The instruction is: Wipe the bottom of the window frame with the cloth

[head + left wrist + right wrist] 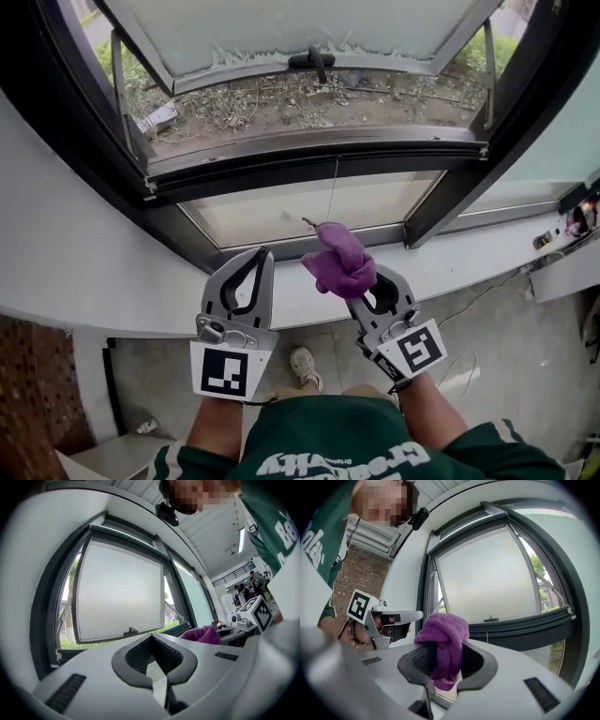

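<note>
A purple cloth (339,262) is bunched between the jaws of my right gripper (361,277), which is shut on it and held over the white sill (112,281). In the right gripper view the cloth (443,641) hangs down between the dark pads. My left gripper (264,254) sits beside it to the left, shut and empty; its view shows the jaw tips (151,638) meeting, with the cloth (202,634) off to the right. The dark bottom rail of the window frame (309,155) runs across just beyond both grippers, under the sash (281,42) swung outward.
Below the rail is a fixed glass pane (309,208), with a dark mullion (459,192) slanting at its right. Small items sit at the sill's far right (577,220). Outside lies bare ground with grass (281,103). A shoe (305,367) and concrete floor show below.
</note>
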Demonstrator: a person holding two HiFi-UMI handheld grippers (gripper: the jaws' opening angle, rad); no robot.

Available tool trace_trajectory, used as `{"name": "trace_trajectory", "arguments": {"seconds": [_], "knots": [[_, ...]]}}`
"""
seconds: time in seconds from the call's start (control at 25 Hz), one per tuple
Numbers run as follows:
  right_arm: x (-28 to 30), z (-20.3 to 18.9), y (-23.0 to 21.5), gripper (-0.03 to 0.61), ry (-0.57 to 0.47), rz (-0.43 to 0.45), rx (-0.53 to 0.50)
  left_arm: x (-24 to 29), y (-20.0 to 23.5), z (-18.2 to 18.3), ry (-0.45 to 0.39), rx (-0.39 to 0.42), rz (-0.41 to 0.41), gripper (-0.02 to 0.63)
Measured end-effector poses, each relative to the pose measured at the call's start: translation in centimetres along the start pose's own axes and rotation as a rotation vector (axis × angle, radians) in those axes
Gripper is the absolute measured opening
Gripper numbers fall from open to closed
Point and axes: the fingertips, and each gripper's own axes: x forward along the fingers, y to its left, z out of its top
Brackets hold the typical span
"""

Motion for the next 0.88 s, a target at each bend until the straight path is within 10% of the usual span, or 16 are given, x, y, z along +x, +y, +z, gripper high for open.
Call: {"name": "trace_trajectory", "arguments": {"seconds": [0.88], "knots": [[1.0,-3.7,0.9,0.109,0.087,0.047,0.039,1.6,1.8,-5.0,0.015,-0.178,0.041,0.009]]}}
